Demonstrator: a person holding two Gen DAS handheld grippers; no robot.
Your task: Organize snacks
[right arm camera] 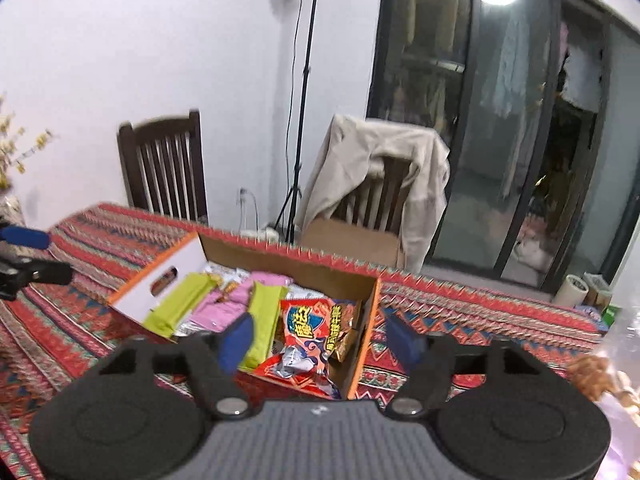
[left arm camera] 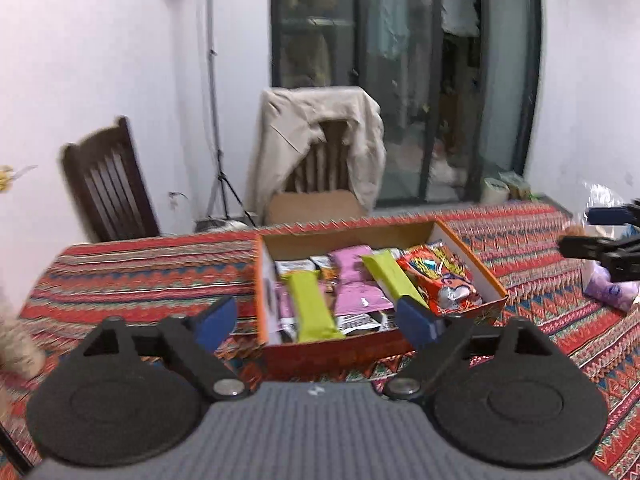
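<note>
Across the lower half of both views: a table under a patterned cloth (left arm camera: 152, 268) – red, blue and cream zigzag bands. Centre frame, resting straight on the cloth: an open cardboard box (left arm camera: 468, 258) with orange-edged walls, filled with snack packets. At the right edge of the left wrist view, also on the cloth: a pale purple pack (left arm camera: 610, 292) with a clear plastic bag (left arm camera: 600, 196) behind it – both partly cut off. In the lower right of the right wrist view, blurred brownish pieces (right arm camera: 592, 372), too soft to identify.
</note>
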